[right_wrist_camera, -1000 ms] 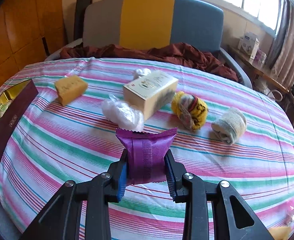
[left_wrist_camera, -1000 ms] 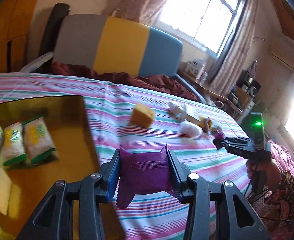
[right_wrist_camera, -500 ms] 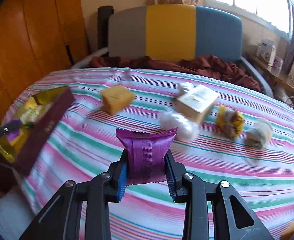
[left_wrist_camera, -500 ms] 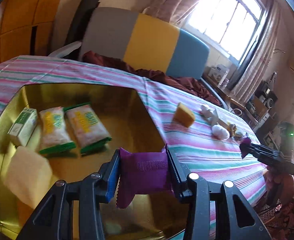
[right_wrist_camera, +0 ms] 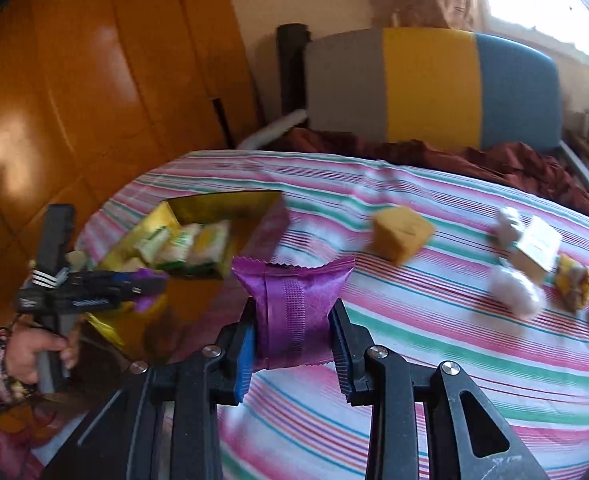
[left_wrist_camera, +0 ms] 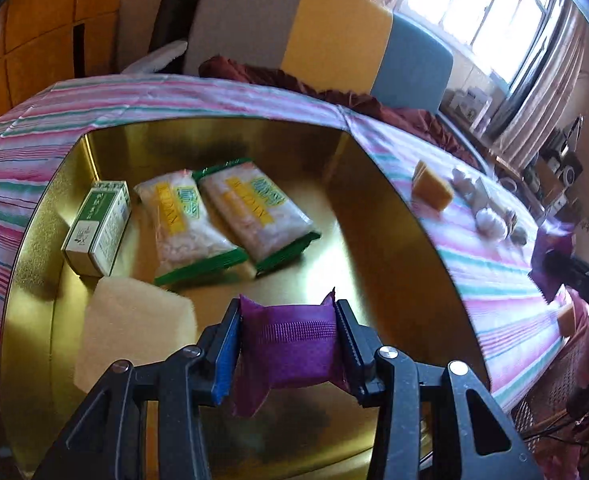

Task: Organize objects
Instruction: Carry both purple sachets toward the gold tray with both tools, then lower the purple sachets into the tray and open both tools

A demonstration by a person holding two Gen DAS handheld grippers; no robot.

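**Q:** Between the left gripper's [left_wrist_camera: 288,344] jaws, what is held, and where?

**A:** A purple packet [left_wrist_camera: 292,350], clamped at both side edges by jaws closed onto it. It hangs above the near part of the gold tray [left_wrist_camera: 390,216], clear of the floor as far as can be told.

**Q:** And the right gripper [right_wrist_camera: 292,332]?

**A:** Likewise closed on a second purple packet [right_wrist_camera: 292,304], gripped at its lower half, serrated top edge upward. It is held over the striped tablecloth [right_wrist_camera: 434,360], just beside the tray's [right_wrist_camera: 214,200] near corner.

**Q:** Contents of the tray?

**A:** Two clear snack bags with green ends [left_wrist_camera: 234,216] lying side by side; a green-and-white box [left_wrist_camera: 98,226] to their left, touching neither clearly; a pale foam block [left_wrist_camera: 134,328] at the near left.

**Q:** Objects outside the tray?

**A:** On the cloth, well apart from the tray: a yellow sponge block [right_wrist_camera: 402,234], a cream carton [right_wrist_camera: 534,248], a white crumpled bag [right_wrist_camera: 514,292] just beside it, and a yellow-patterned roll [right_wrist_camera: 574,286]. These are motion-blurred.

**Q:** Background?

**A:** A grey, yellow and blue chair back [right_wrist_camera: 430,88] with dark red cloth [right_wrist_camera: 494,160] on its seat.
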